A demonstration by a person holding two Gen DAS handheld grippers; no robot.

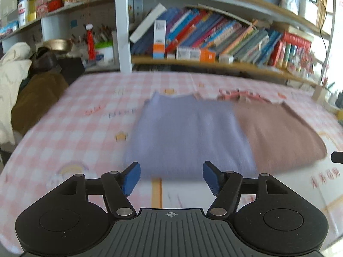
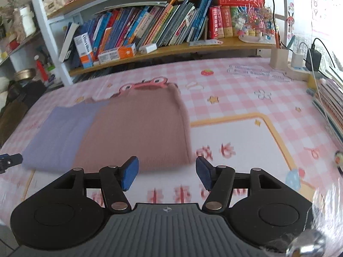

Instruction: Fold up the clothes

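Observation:
A folded garment lies flat on the pink checked tablecloth (image 1: 70, 115), lilac on its left half (image 1: 188, 132) and brownish pink on its right half (image 1: 278, 132). The right wrist view shows the same lilac part (image 2: 57, 132) and brownish-pink part (image 2: 137, 126), with a pink frog-eyed collar (image 2: 143, 84) at the far edge. My left gripper (image 1: 171, 178) hovers just short of the lilac near edge, open, nothing between its blue pads. My right gripper (image 2: 166, 174) is open and empty before the brown near edge. The left gripper's tip (image 2: 9, 160) shows at the frame's left edge.
Bookshelves (image 2: 150, 27) packed with books stand behind the table. A pile of coats (image 1: 25, 90) sits off the table's left end. At the right are a wooden holder (image 2: 278, 57), chargers with cables (image 2: 310, 57) and stacked books (image 2: 330, 105). A small figurine (image 2: 338, 158) lies at the right edge.

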